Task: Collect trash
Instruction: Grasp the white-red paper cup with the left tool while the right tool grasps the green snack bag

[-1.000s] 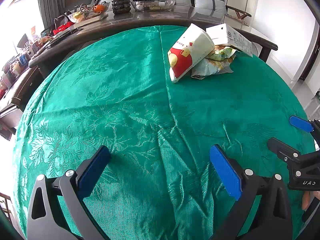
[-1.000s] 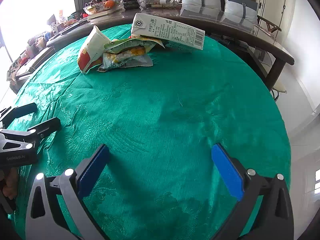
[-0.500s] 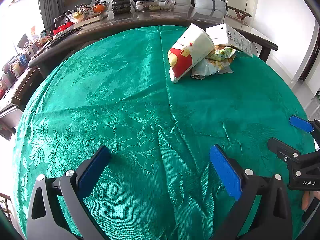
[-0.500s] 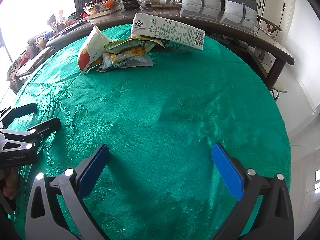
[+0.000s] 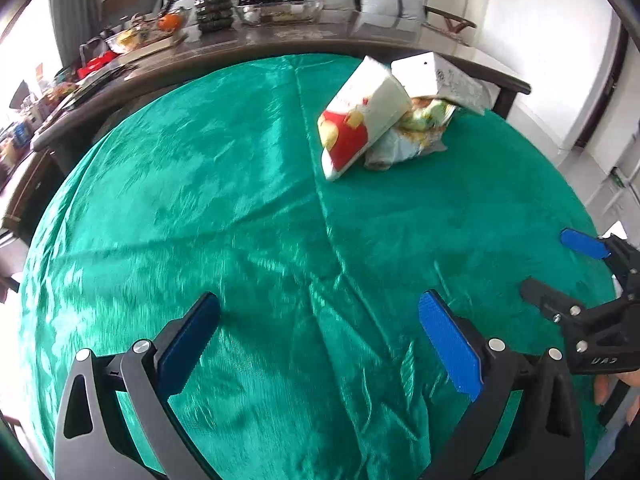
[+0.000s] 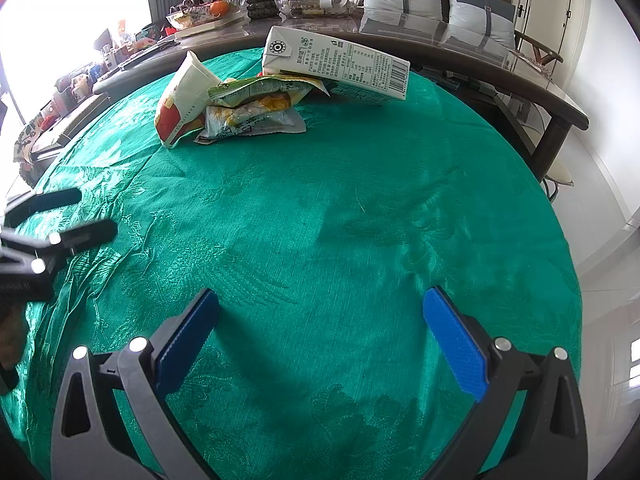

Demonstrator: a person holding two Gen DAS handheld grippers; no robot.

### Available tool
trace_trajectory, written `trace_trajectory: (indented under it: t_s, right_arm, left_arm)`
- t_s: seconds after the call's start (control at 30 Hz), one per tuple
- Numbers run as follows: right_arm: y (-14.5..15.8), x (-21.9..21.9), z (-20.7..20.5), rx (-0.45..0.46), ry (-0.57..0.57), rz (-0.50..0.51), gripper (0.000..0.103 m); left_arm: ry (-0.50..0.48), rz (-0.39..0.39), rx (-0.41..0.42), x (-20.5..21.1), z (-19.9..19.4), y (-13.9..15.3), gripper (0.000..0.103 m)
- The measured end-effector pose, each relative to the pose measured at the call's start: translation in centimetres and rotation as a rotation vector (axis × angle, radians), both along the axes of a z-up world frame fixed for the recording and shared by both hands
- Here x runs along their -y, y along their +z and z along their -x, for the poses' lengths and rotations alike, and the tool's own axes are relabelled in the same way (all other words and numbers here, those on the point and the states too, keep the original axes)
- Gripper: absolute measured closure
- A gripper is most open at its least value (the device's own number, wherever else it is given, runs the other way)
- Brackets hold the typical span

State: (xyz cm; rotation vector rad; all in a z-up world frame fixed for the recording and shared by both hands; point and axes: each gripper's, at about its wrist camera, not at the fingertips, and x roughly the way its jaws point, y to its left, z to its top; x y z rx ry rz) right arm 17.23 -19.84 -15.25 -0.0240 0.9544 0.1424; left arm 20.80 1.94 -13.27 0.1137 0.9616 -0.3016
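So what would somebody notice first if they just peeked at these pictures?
Probably the bright green tablecloth filling nearly everything. Next, the little trash heap at its far side: a white milk carton lying on crumpled snack wrappers, with a red-and-white bag leaning alongside. Blue-padded grippers, left and right, wait open up front.

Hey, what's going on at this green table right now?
A person holds two grippers over the green tablecloth, the left gripper and right gripper both open and empty. The trash sits in one pile at the far side: a white milk carton lying on crumpled snack wrappers, with a red and white bag leaning beside them. Nothing is picked up yet.
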Motion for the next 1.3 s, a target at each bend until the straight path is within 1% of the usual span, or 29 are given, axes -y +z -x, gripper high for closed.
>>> trace_trajectory:
  t_s: [0.13,0.17,0.27,0.4,0.47,0.5,0.53,0.57,0.6,0.63,0.67,0.7,0.73,0.77,0.83,0.93,1.0,1.07,1.1,1.17,1.23,1.27,1.3]
  right_arm:
    - [0.0,0.0,0.0,0.000,0.000,0.000,0.005]
    - [0.0,0.0,0.0,0.000,0.000,0.000,0.005]
    - [0.0,0.0,0.0,0.000,0.000,0.000,0.005]
    - [0.0,0.0,0.0,0.000,0.000,0.000,0.005]
    - [0.0,0.0,0.0,0.000,0.000,-0.001,0.005]
    - [0.0,0.0,0.0,0.000,0.000,-0.001,0.005]
    - [0.0,0.0,0.0,0.000,0.000,-0.001,0.005]
    - [0.0,0.0,0.0,0.000,0.000,-0.001,0.005]
    - [0.0,0.0,0.0,0.000,0.000,-0.001,0.005]
    - [0.0,0.0,0.0,0.000,0.000,-0.001,0.005]
    - [0.0,0.0,0.0,0.000,0.000,-0.001,0.005]
    - [0.0,0.0,0.0,0.000,0.000,-0.001,0.005]
    - [0.0,0.0,0.0,0.000,0.000,-0.001,0.005]
    - [0.0,0.0,0.0,0.000,0.000,-0.001,0.005]
    - [0.0,0.0,0.0,0.000,0.000,-0.001,0.005]
    - [-0.1,0.0,0.0,0.000,0.000,-0.002,0.005]
    - [-0.1,-0.1,-0.1,0.000,0.000,-0.005,0.005]
    - [0.0,-0.4,-0.4,-0.007,-0.004,0.000,0.005]
    - [0.3,-0.8,-0.9,-0.016,0.003,-0.028,0.005]
    - [1.2,-2.2,-2.3,-0.016,0.037,-0.124,0.005]
    - [2.5,-4.3,-4.6,0.024,0.044,-0.204,0.005]
    - [2.7,-5.4,-6.0,0.034,0.039,-0.224,0.005]
    - [2.6,-6.5,-7.7,0.025,0.018,-0.227,0.005]
  left_arm:
    - [-0.089,0.036,0.066,0.5,-2.4,2.3,0.004]
    - [-0.116,0.032,0.081,0.8,-3.3,2.7,0.004]
    - [-0.153,-0.012,0.129,2.0,-5.6,3.2,0.004]
    - [-0.224,-0.022,0.127,3.3,-7.6,2.6,0.004]
    - [-0.241,-0.035,0.128,3.7,-8.3,2.2,0.004]
    - [-0.247,-0.027,0.127,3.7,-8.7,2.0,0.007]
    - [-0.256,-0.001,0.115,3.5,-9.0,1.8,0.008]
    - [-0.264,0.020,0.103,3.5,-9.3,1.7,0.014]
    - [-0.273,0.041,0.089,3.3,-9.5,1.6,0.024]
    - [-0.281,0.055,0.077,3.3,-9.7,1.5,0.030]
    - [-0.294,0.068,0.059,3.4,-9.8,1.3,0.046]
    - [-0.308,0.082,0.042,3.4,-9.8,1.1,0.065]
    - [-0.315,0.089,0.027,3.5,-9.7,1.0,0.073]
    - [-0.317,0.080,0.016,3.6,-9.5,0.8,0.081]
    - [-0.318,0.068,0.027,3.6,-8.7,1.1,0.083]
    - [-0.297,0.049,0.036,2.7,-6.8,2.2,0.084]
    - [-0.245,0.030,0.017,1.3,-5.2,3.2,0.084]
    - [-0.170,0.015,-0.021,-0.5,-3.6,3.9,0.084]
    - [-0.130,0.013,-0.039,-1.6,-2.6,4.1,0.084]
    - [-0.099,0.026,-0.048,-2.9,-1.2,4.2,0.083]
    - [-0.058,0.025,-0.051,-3.9,0.1,3.9,0.083]
    - [-0.043,0.023,-0.049,-4.1,0.7,3.7,0.083]
    - [-0.031,0.023,-0.049,-4.3,1.1,3.5,0.083]
